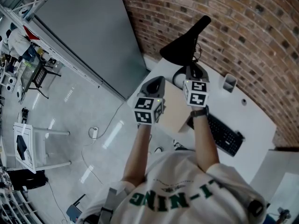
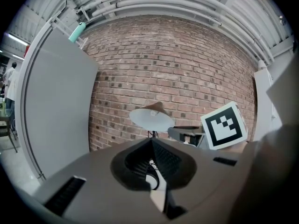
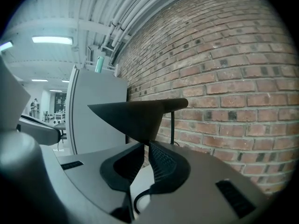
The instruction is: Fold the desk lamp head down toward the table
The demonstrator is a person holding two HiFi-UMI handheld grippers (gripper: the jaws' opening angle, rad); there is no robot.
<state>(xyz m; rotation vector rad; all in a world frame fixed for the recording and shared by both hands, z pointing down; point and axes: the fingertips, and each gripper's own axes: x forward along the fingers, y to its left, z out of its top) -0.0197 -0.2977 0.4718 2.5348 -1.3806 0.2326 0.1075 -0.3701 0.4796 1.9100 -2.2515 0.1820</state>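
Right gripper view: the lamp head (image 3: 135, 118), likely light but stiff at its hinge, stands at the surface's (image 1: 254, 118) far edge by the brick wall (image 3: 233, 78). The right claw (image 3: 145, 146) pinches its lower rim, a sound hold for levering. The left claw (image 2: 152, 141) is pressed together, empty.

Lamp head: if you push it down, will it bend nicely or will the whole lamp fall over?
The lamp head probably swings down at a joint rather than flopping; its thin stem looks stiff. It seems light, a hollow cone with a white inside. Pushed hard, the lamp might tip, since the wide head sits high on that thin stem.
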